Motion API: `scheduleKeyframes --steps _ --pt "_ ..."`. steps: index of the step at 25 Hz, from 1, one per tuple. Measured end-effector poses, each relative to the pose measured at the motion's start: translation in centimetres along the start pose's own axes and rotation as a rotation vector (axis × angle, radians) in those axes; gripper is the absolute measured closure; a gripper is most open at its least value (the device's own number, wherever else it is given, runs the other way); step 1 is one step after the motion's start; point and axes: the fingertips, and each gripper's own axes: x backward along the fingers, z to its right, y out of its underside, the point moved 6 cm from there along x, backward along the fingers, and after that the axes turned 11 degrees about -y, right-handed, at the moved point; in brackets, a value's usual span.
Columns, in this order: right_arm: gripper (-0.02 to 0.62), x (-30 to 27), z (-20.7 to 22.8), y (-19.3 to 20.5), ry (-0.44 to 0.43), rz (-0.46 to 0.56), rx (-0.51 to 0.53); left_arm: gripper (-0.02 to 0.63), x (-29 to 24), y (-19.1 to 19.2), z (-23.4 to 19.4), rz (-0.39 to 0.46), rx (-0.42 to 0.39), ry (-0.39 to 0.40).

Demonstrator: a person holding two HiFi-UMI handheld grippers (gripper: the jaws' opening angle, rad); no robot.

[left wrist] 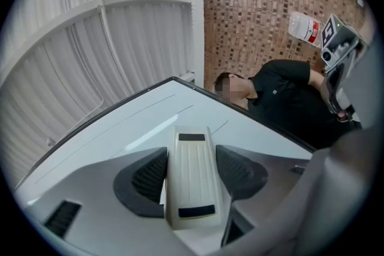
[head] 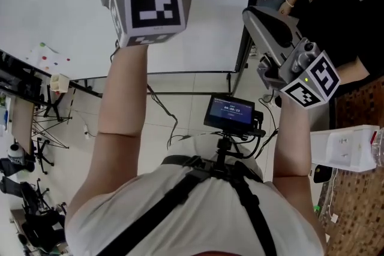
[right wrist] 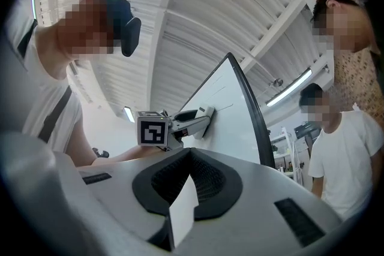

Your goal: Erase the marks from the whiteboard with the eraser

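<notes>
As it clamps the eraser, the left claw touches the whiteboard.

The eraser is a long cream block with fine ridges and a dark patch at each end. It sits tight between the jaws of the left gripper, and its far end is against the whiteboard. The whiteboard is white with a dark frame. A few thin grey lines show on it.

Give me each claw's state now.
Left claw: shut on the eraser.
Right claw: shut; a white sliver shows inside, unidentifiable.
</notes>
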Motion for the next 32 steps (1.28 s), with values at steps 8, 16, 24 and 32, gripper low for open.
scheduleKeyframes --steps 8,16,24,32 --pt "0.58 0.9 -0.1 0.2 0.001 0.008 -0.026 0.325 1.1 2.4 -4.6 -0.099 0.077 -0.224" --pt "0.58 1.5 -1.0 -0.1 -0.019 -0.002 -0.015 0.324 -0.1 -2.0 0.6 -0.078 0.043 -0.125" --pt "0.58 -0.1 -2.5 1.3 -0.046 -0.022 -0.041 0.325 -1.0 -5.2 5.1 -0.026 -0.061 0.095" --pt "0.58 -3.3 -4.0 3.0 -0.089 -0.034 -0.062 0.321 0.3 -2.8 3.2 -0.037 -0.083 0.095"
